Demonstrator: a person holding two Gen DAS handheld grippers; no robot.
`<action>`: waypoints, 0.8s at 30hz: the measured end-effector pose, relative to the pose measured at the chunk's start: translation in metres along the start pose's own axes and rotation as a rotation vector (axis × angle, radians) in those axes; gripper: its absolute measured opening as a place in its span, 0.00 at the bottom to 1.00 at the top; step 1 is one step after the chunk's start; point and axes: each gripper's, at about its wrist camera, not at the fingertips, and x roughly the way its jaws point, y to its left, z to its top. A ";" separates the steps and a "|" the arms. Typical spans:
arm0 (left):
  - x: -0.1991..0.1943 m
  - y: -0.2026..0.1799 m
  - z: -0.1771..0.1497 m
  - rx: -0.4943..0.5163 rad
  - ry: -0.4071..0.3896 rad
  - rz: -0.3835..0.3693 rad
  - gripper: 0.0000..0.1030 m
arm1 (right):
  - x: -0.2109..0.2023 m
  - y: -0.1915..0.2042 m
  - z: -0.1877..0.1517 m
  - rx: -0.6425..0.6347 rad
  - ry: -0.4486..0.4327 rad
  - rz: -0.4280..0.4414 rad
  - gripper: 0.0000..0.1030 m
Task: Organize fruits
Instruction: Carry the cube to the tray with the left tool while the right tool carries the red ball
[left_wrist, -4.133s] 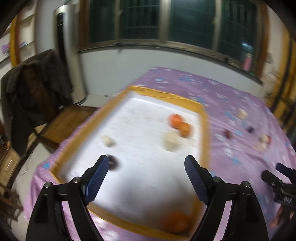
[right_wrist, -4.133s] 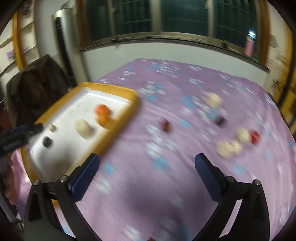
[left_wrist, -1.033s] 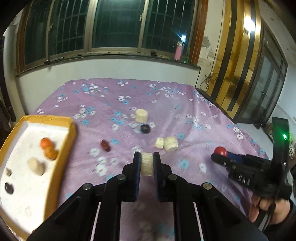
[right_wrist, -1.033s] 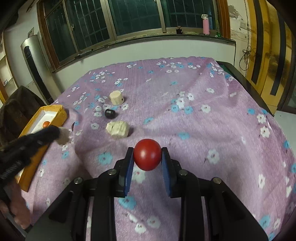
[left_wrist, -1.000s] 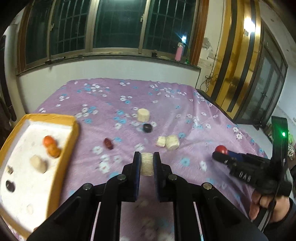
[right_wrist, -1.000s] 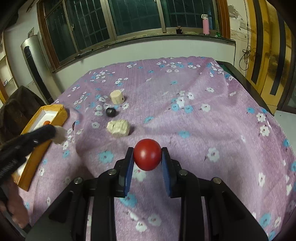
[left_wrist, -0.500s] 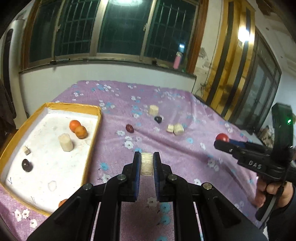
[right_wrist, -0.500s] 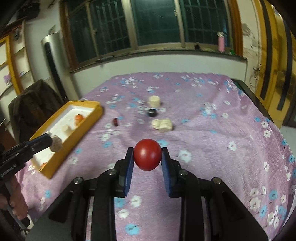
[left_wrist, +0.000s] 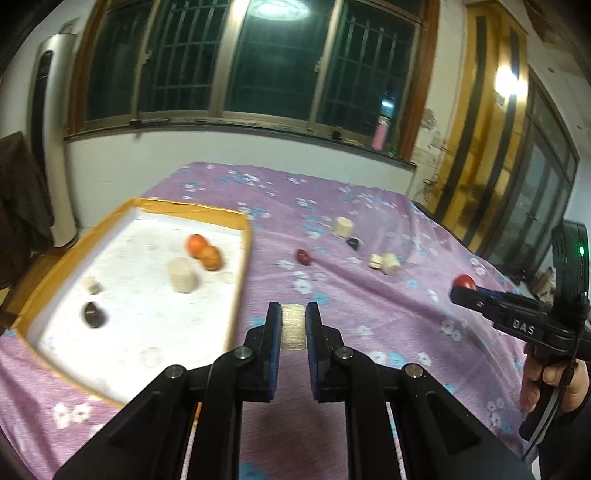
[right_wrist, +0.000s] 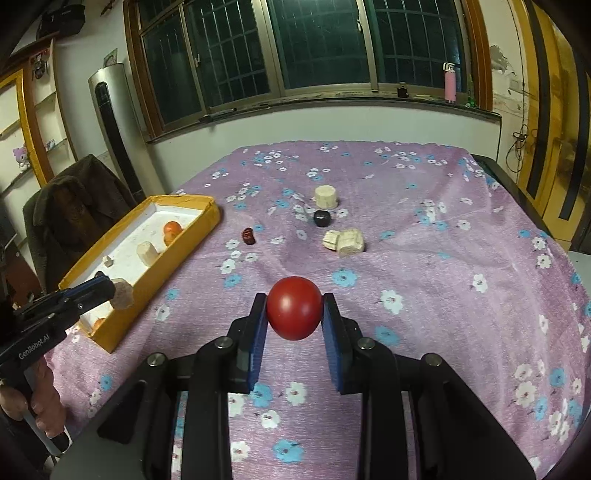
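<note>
We've got the left gripper (left_wrist: 293, 325) clamped on a pale banana chunk (left_wrist: 293, 326), held just beside the yellow-rimmed tray (left_wrist: 242, 266) w/ two oranges (left_wrist: 204, 252) inside. Right gripper (right_wrist: 294, 314) is clamped on a red tomato (right_wrist: 294, 308) above the purple floral cloth (right_wrist: 424, 266).

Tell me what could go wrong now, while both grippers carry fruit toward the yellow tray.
1. The red ball is round and pinched only at its sides by the right gripper; it may slip and roll across the cloth.
2. The left gripper holds its pale piece near the tray edge; an early release may land it outside.
</note>
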 end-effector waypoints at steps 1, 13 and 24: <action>-0.003 0.006 0.000 -0.008 -0.006 0.014 0.11 | 0.000 0.002 -0.001 -0.001 -0.001 0.005 0.30; -0.013 0.073 -0.002 -0.083 0.017 0.228 0.11 | 0.008 0.071 0.005 -0.089 0.007 0.099 0.30; 0.008 0.101 0.005 -0.114 0.083 0.357 0.11 | 0.046 0.151 0.027 -0.187 0.040 0.186 0.30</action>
